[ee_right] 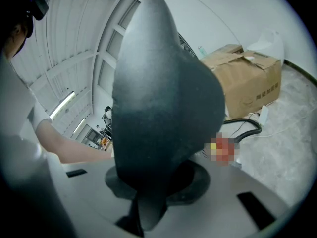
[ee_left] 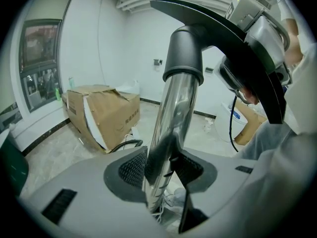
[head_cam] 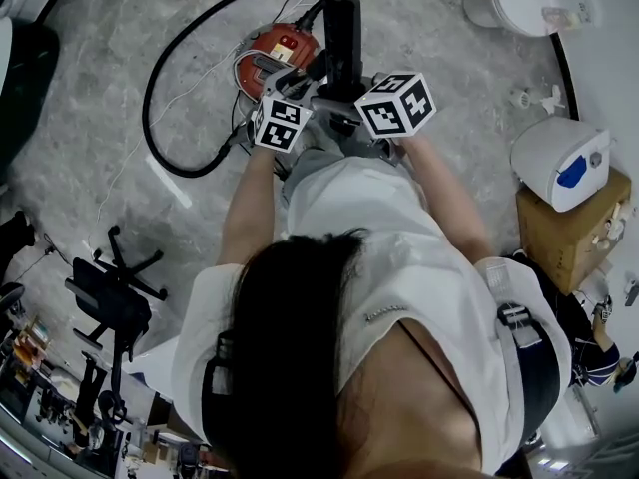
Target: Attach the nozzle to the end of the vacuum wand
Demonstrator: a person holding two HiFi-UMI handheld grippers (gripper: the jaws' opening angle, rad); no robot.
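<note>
Two grippers, both loaded. Left gripper (ee_left: 161,168) is clamped on the chrome vacuum wand (ee_left: 174,113), which stands upright between its pads. Right gripper (ee_right: 151,182) is closed on the black nozzle (ee_right: 163,98), which fills its view. In the left gripper view the nozzle's black collar (ee_left: 183,58) sits over the wand's top end, so the nozzle is at the wand end, held up in front of the person and off the floor.

The step in hand looks like the mating itself: the socket is on, but I cannot tell whether it is fully home. The next move likely calls for the left holding the wand steady while the right pushes the nozzle along the wand's axis, maybe with a slight twist, keeping both in line.

No worktop; the work is done over a grey marbled floor (head_cam: 90,168). A cardboard box (ee_left: 101,113) sits near a white wall. A black hose (head_cam: 160,118) lies in a big loop, with the red vacuum body (head_cam: 285,48) just beyond the grippers. A black chair base (head_cam: 115,287) stands off to the side.
</note>
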